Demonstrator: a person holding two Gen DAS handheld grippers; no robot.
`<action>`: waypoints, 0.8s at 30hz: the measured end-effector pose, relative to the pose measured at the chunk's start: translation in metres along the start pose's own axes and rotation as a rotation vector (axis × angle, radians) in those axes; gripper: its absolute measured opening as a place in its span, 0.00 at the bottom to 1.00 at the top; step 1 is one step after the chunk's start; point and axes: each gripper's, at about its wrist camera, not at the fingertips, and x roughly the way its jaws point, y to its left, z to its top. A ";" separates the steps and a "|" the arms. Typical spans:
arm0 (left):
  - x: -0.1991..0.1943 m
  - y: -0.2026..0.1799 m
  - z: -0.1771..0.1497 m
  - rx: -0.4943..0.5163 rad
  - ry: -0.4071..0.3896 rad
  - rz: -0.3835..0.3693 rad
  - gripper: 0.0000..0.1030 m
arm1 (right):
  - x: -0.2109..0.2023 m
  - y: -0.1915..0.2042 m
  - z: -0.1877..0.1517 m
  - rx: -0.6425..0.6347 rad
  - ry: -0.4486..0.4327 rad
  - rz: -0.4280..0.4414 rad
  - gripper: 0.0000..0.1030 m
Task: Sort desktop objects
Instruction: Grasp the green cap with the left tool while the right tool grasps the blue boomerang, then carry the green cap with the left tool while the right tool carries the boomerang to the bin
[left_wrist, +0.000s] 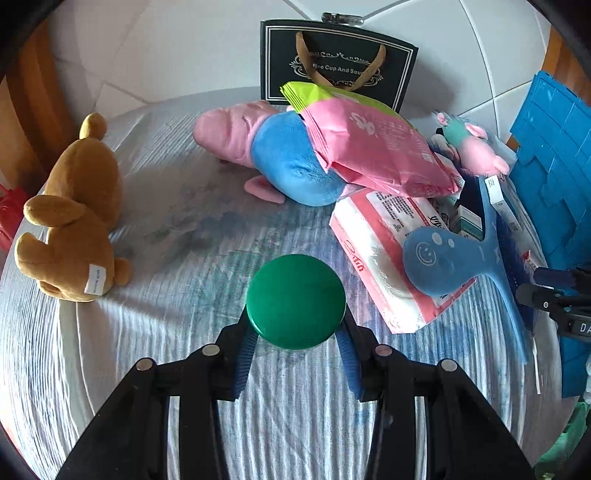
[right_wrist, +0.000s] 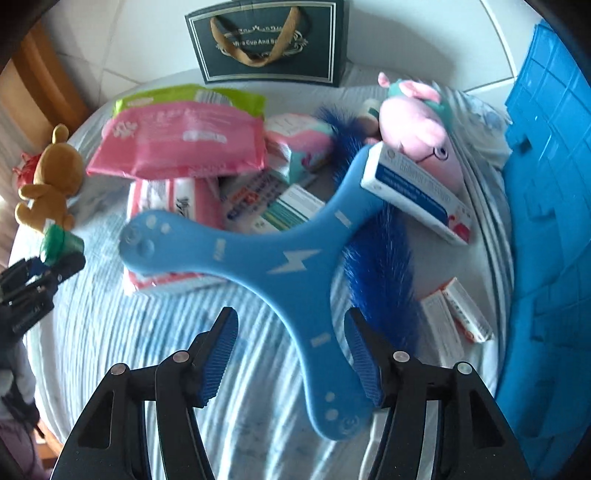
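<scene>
My left gripper (left_wrist: 295, 328) is shut on a container with a round green cap (left_wrist: 295, 301), held above the striped cloth; in the right wrist view it shows at the left edge with the green thing (right_wrist: 55, 240) in it. A blue three-armed boomerang toy (right_wrist: 288, 258) lies over a tissue pack (right_wrist: 173, 206) and a blue feather (right_wrist: 376, 266). My right gripper (right_wrist: 291, 321) stands open astride the boomerang's near arm, with a gap showing at the left pad (right_wrist: 221, 350). A white and blue medicine box (right_wrist: 413, 192) rests on the boomerang's far arm.
A brown plush bear (left_wrist: 74, 221) sits at the left. A pink and blue plush pig (left_wrist: 266, 147), pink wipes pack (left_wrist: 376, 151), small plush pig (right_wrist: 421, 133) and small boxes (right_wrist: 458, 314) crowd the right. A dark gift bag (left_wrist: 332, 62) stands behind; a blue crate (right_wrist: 546, 184) walls the right.
</scene>
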 end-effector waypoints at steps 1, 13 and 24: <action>0.003 -0.004 0.000 0.010 0.008 -0.001 0.39 | 0.004 -0.001 -0.002 -0.007 0.005 0.003 0.58; 0.010 -0.023 0.002 0.062 0.027 0.006 0.39 | 0.048 0.000 0.014 -0.069 -0.011 -0.012 0.41; -0.076 -0.042 0.016 0.103 -0.181 -0.019 0.39 | -0.070 0.017 0.010 -0.066 -0.299 -0.016 0.09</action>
